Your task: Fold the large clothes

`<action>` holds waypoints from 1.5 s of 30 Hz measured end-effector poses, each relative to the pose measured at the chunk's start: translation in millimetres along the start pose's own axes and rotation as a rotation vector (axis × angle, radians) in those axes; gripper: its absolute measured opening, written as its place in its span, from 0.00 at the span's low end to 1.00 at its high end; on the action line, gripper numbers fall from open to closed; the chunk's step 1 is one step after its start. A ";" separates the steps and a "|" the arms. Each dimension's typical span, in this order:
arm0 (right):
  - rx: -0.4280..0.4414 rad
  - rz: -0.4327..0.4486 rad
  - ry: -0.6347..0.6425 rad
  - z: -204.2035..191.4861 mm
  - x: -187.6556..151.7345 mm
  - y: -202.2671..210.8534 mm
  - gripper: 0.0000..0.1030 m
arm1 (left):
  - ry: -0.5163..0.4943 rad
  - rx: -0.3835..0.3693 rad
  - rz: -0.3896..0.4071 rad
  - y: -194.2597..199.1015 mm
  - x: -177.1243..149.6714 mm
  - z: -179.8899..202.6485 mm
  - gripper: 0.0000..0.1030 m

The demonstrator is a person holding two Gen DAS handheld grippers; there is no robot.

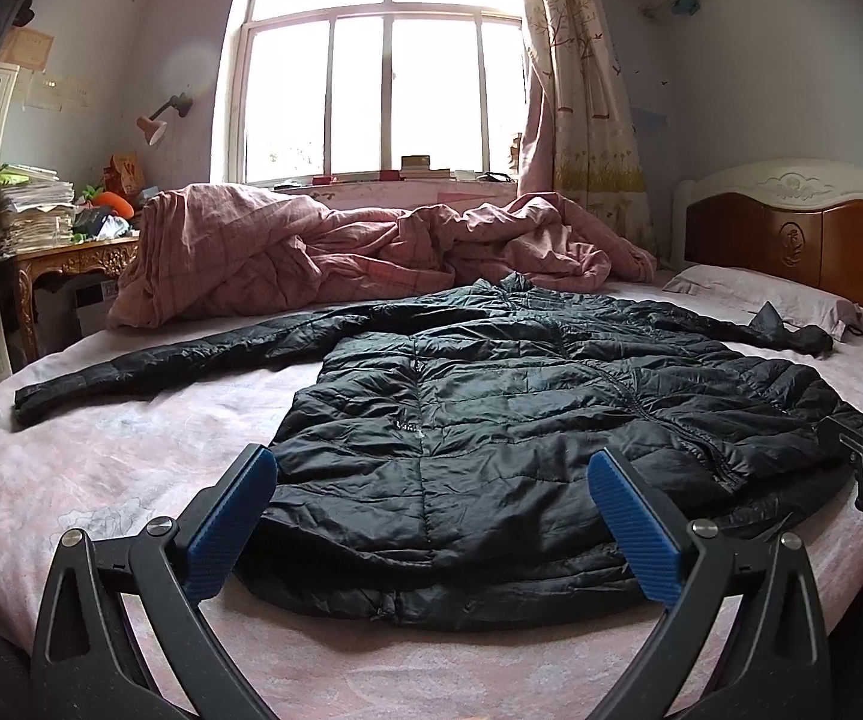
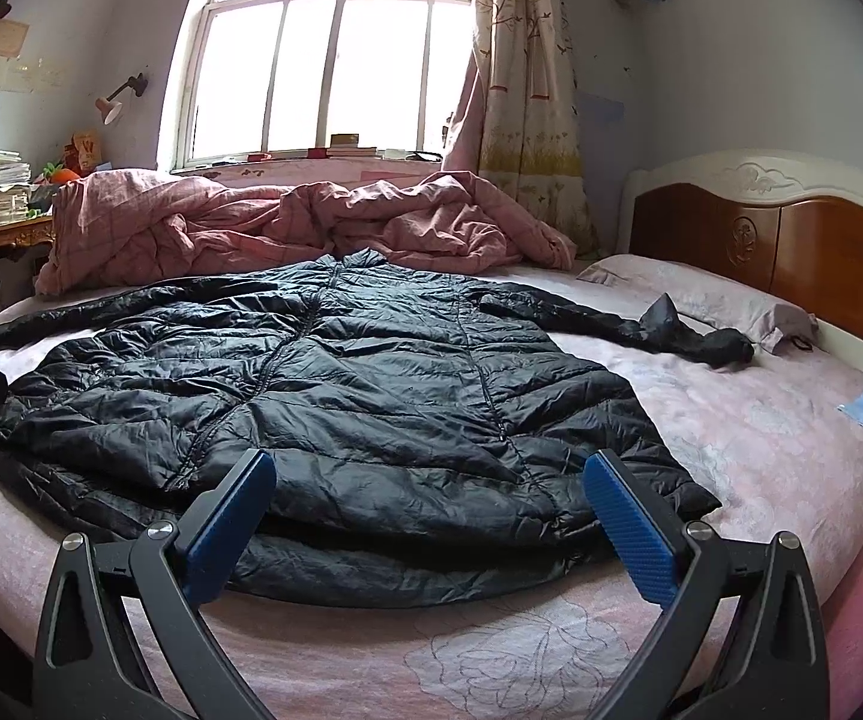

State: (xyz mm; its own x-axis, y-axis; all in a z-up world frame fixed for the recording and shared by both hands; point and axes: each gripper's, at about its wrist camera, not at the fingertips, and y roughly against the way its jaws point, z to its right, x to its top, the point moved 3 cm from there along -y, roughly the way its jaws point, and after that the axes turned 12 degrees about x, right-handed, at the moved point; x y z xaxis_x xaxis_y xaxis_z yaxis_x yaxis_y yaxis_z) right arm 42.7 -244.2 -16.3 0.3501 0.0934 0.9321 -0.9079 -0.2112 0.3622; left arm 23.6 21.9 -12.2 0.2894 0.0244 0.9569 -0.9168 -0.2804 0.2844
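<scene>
Jacket (image 1: 491,420), black and quilted, lies spread flat across the middle of the frame on the pink bed (image 1: 101,468), its sleeves stretched toward the left and right edges. Left gripper (image 1: 431,516) and right gripper (image 2: 431,510) sit at the bottom centre of their views, above the hem, jaws wide apart and holding nothing. A crumpled pink quilt (image 1: 311,252) lies behind, under the window (image 1: 383,60).
</scene>
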 end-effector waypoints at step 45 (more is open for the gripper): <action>0.006 0.009 -0.005 4.5 0.3 5.2 1.00 | 0.033 0.048 0.067 10.3 5.3 -10.4 1.00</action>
State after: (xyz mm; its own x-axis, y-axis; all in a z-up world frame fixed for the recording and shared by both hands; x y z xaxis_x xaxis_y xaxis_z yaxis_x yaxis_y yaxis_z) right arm 39.1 -249.6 -14.0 0.3431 0.0862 0.9353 -0.9097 -0.2174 0.3538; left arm 12.8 29.1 -3.6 0.2178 0.0351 0.9754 -0.9193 -0.3281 0.2171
